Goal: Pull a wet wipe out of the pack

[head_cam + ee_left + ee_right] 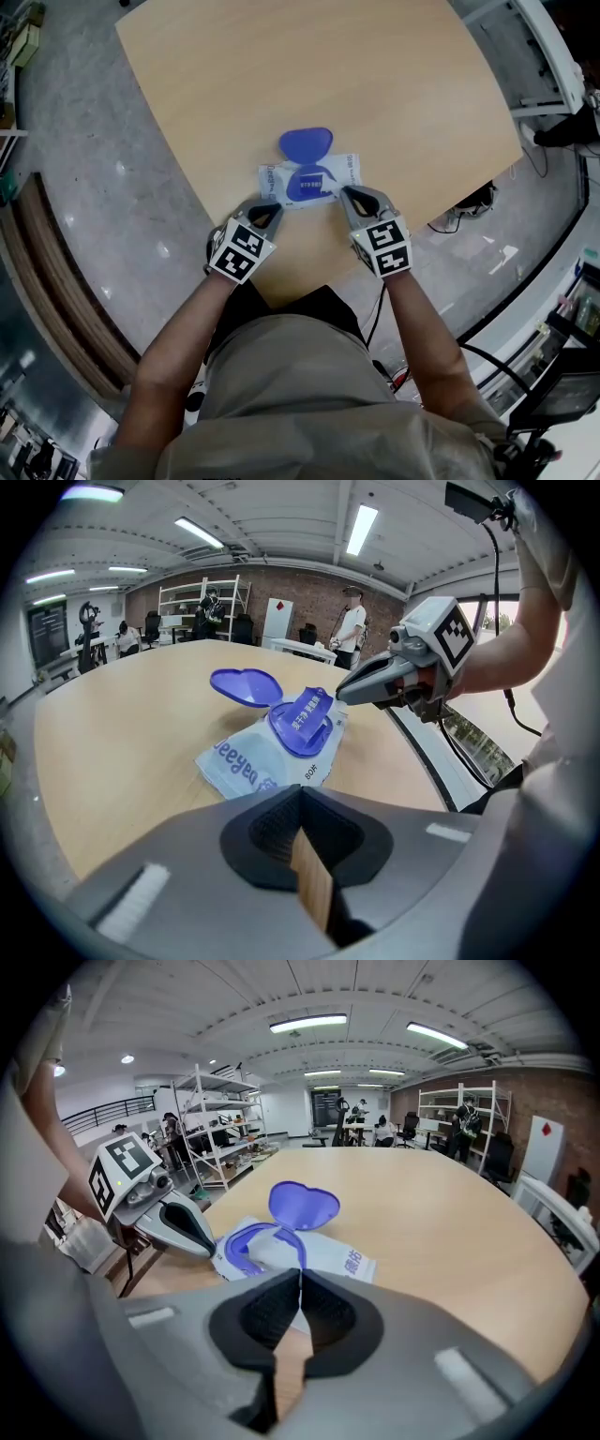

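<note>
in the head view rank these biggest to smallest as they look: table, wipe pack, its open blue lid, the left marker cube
1. table
2. wipe pack
3. blue lid and left marker cube: they look about alike, and the cube sits nearer the camera, so I won't rank one over the other.

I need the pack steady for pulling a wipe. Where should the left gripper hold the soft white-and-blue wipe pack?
Probably its thin left end, approached low from the left. The soft white-and-blue wipe pack lies flat on the wooden table, its blue heart-shaped lid flipped open to the far side, leaving that end clear of the opening. The left gripper, shut now, must open first.
</note>
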